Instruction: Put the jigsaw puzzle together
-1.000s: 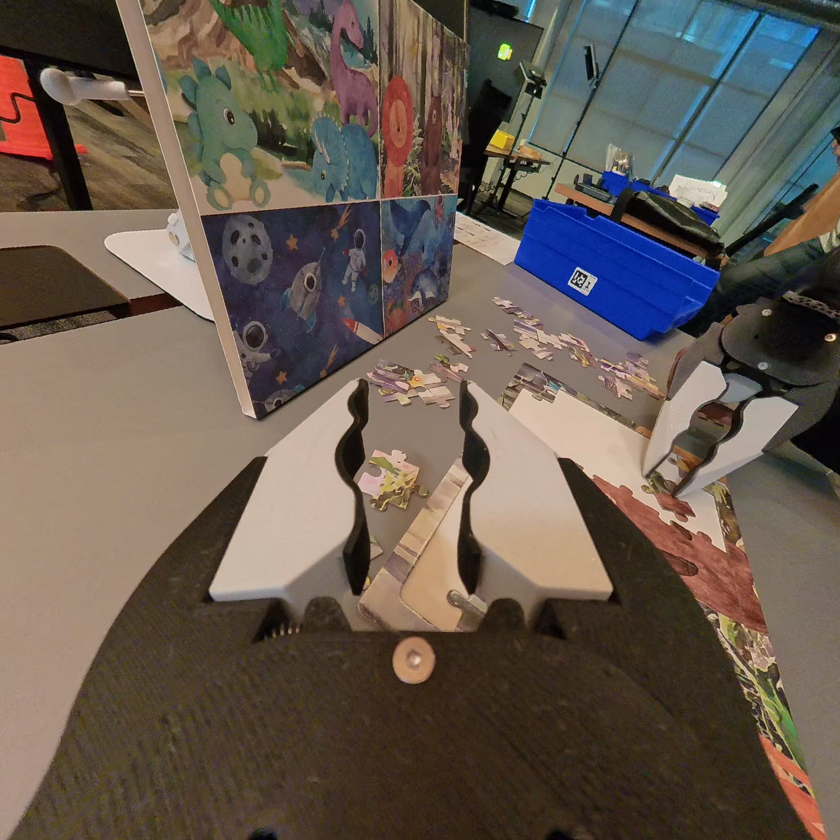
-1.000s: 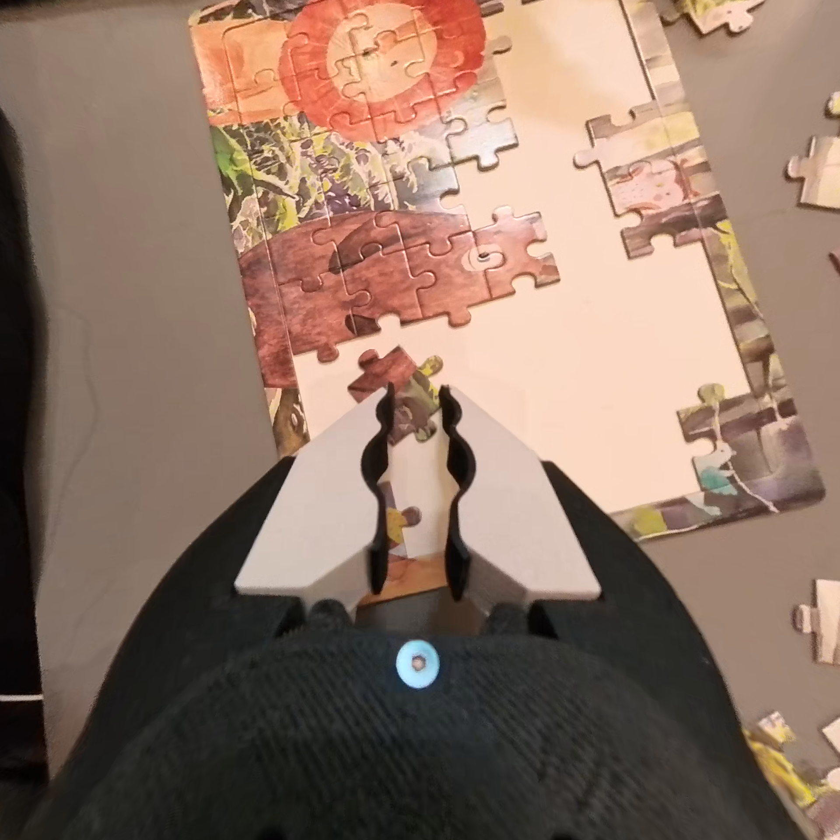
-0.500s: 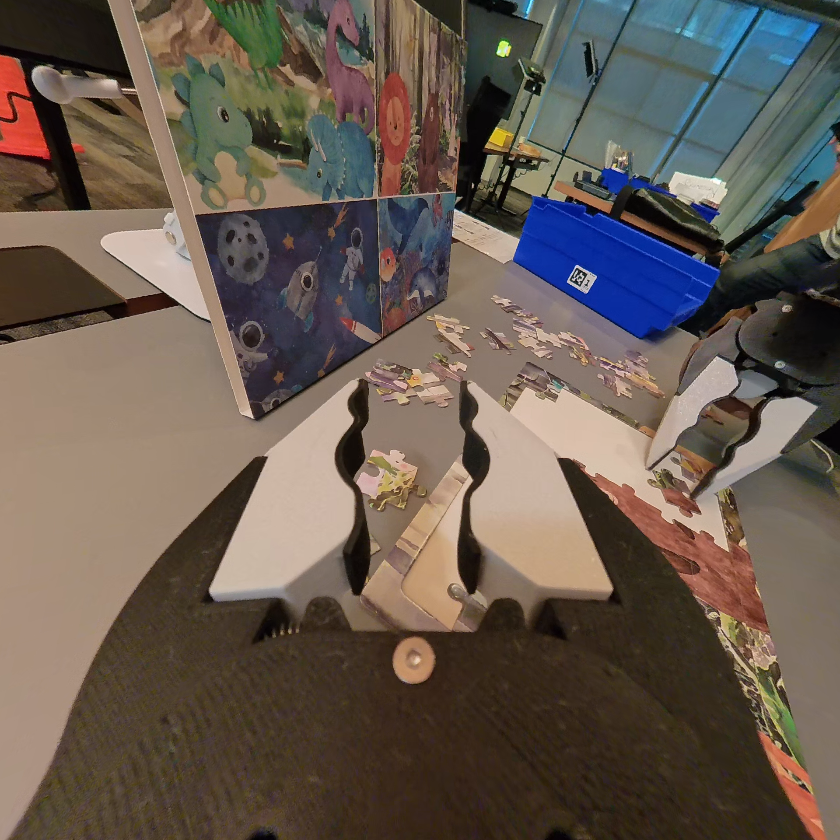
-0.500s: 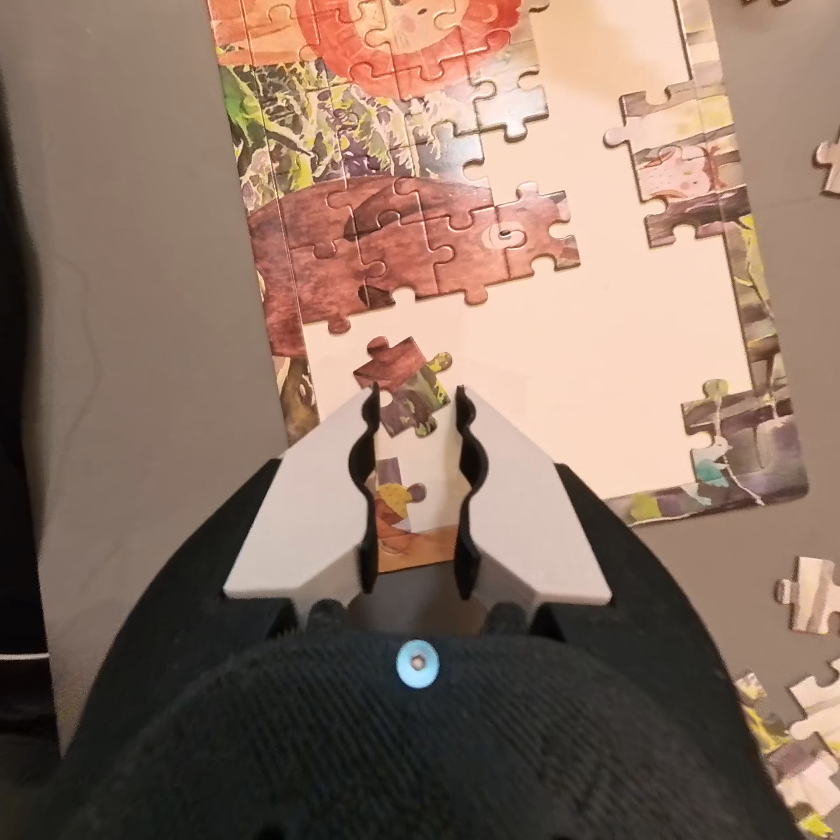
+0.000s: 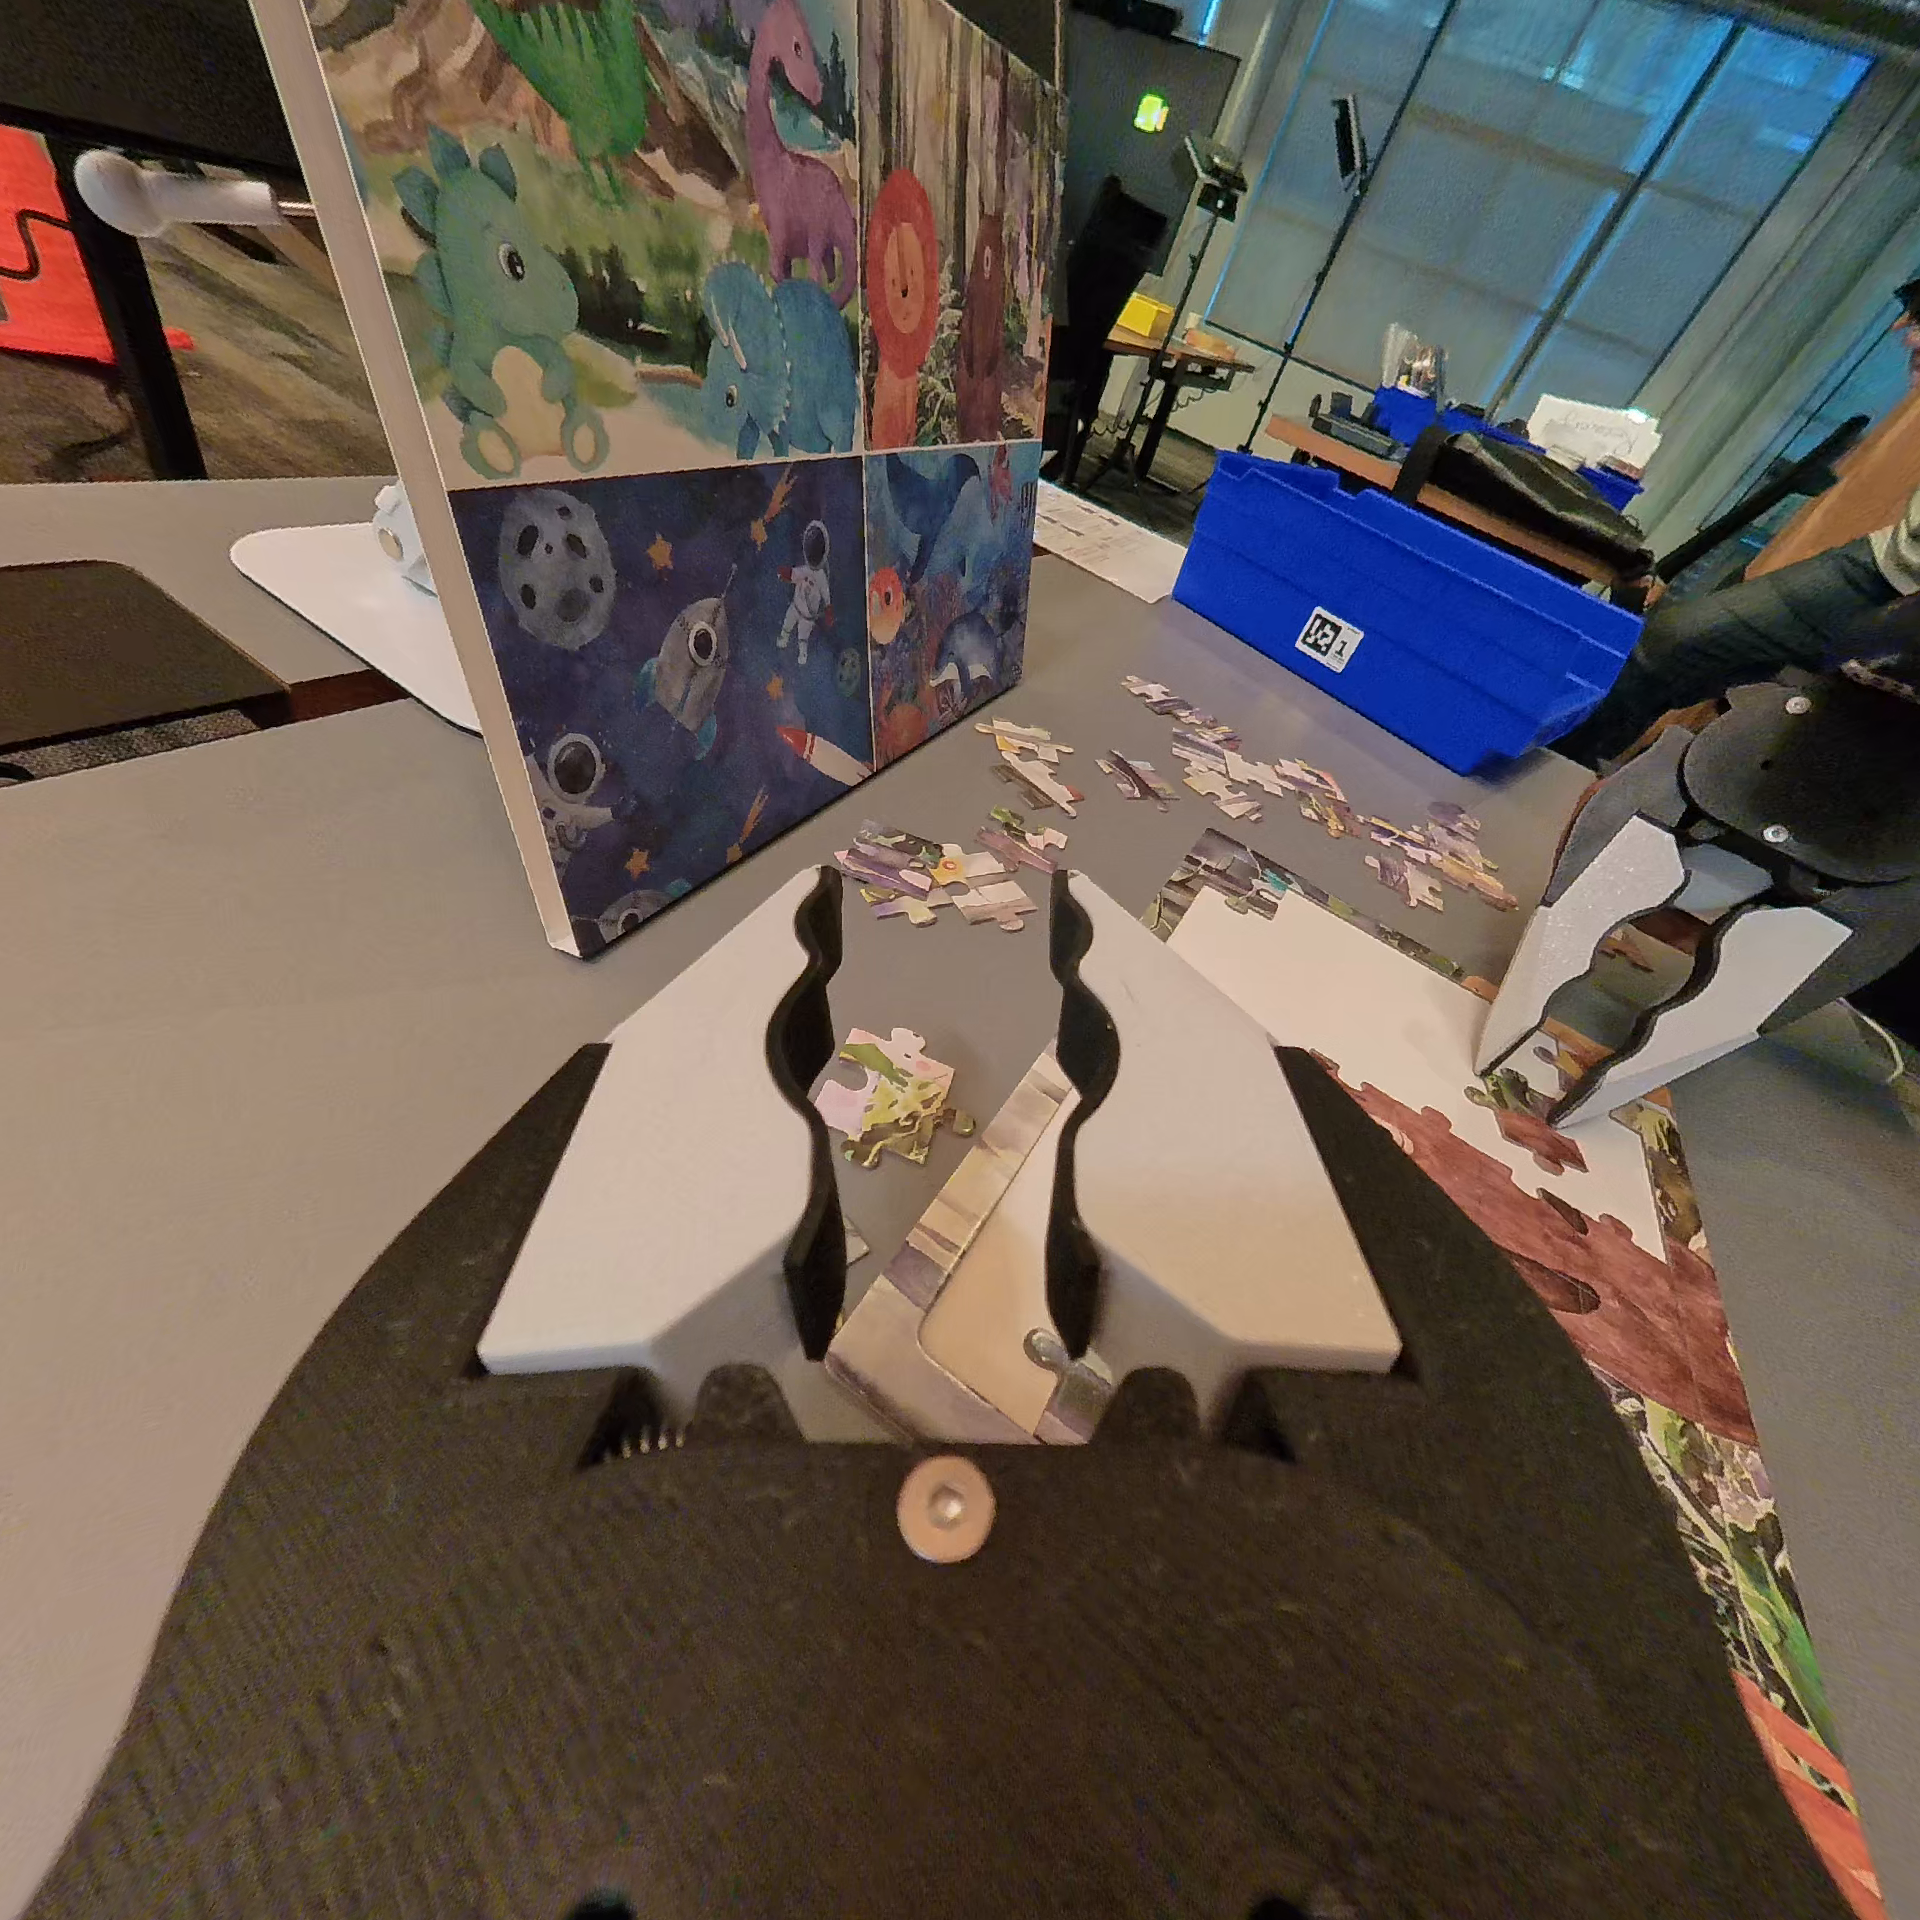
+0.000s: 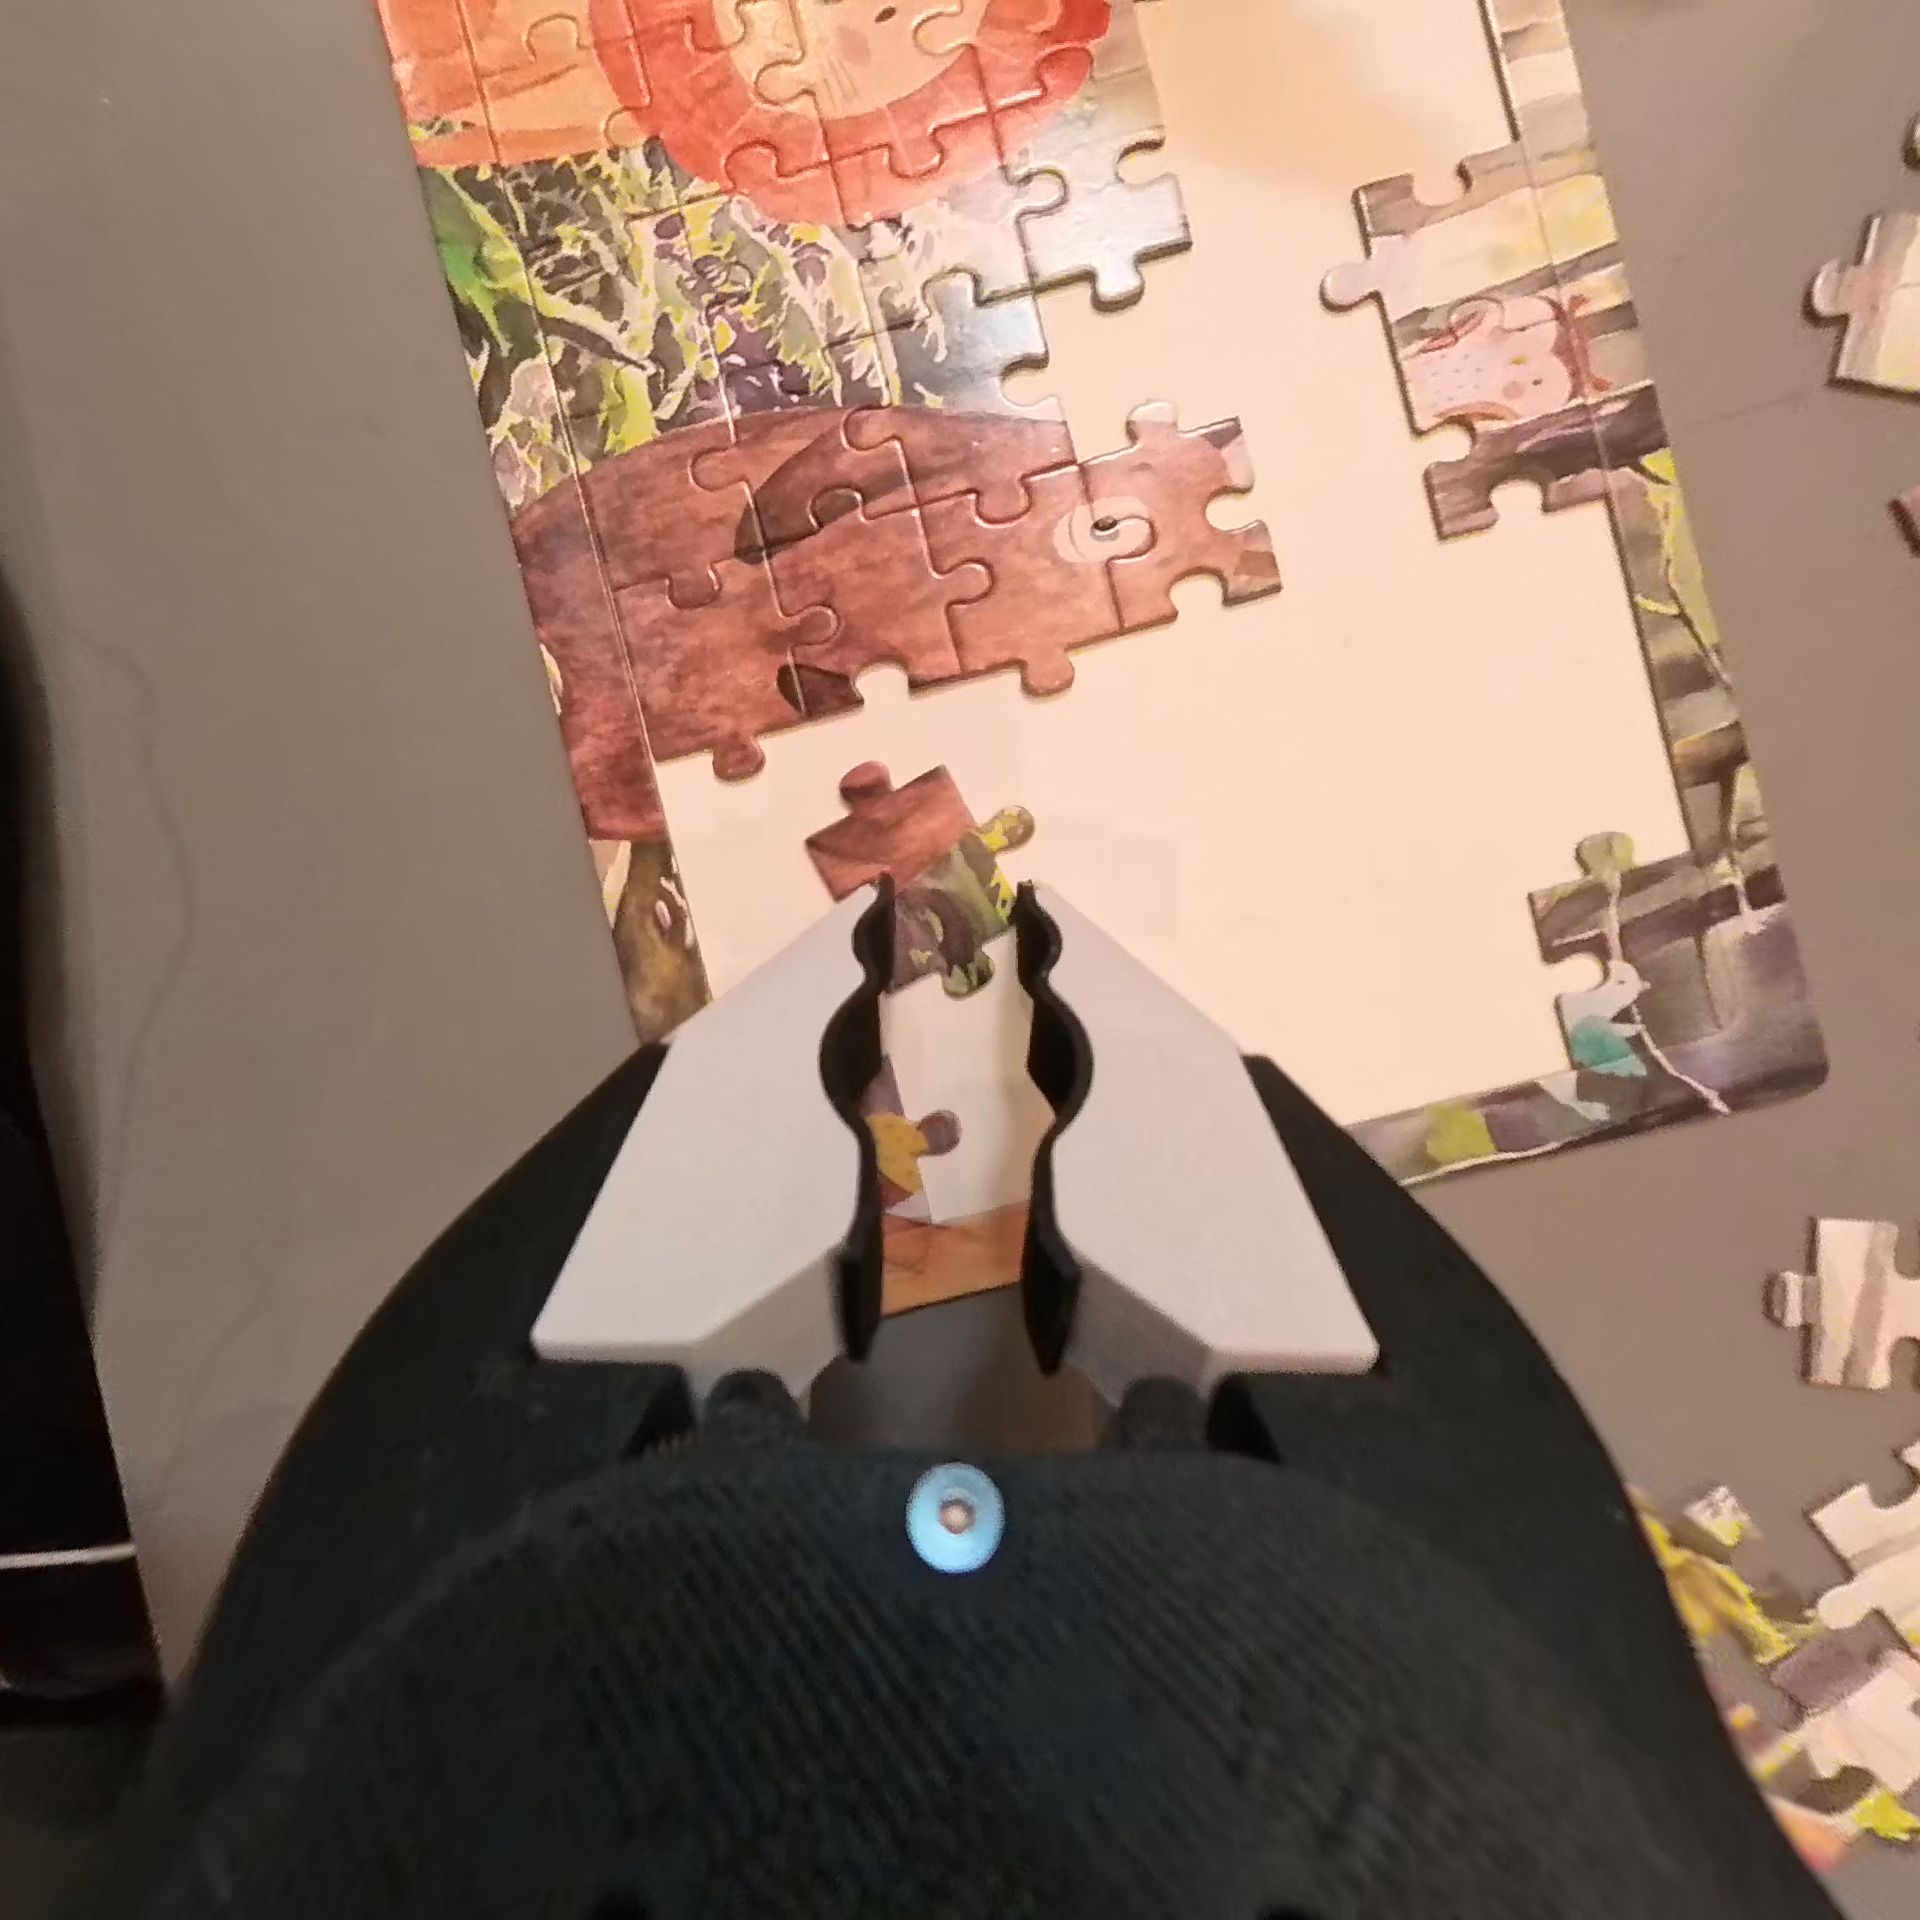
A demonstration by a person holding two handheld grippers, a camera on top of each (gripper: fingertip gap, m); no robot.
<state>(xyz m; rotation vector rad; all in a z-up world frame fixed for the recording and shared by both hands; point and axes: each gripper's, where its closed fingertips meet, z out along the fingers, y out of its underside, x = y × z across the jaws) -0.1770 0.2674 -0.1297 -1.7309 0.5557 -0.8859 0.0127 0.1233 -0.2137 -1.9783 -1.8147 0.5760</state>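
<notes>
The puzzle tray lies on the grey table, with an orange lion and a brown bear partly assembled on its left side and its frame pieces in place. One loose brown-and-green piece lies flat on the bare white board. My right gripper is open, its tips down over that piece's near end; it also shows in the left wrist view. My left gripper is open and empty, low over the tray's corner, with a pale green piece on the table between its fingers.
A standing picture board with four sample pictures is at the back left. A blue bin stands at the back right. Several loose pieces lie scattered between them, and more lie right of the tray. Left tips to right tips: about 25 cm.
My right gripper has moved forward over the tray. Its jaws widened, then narrowed a little around the loose brown-and-green piece, which stays on the board. The left gripper has barely moved.
</notes>
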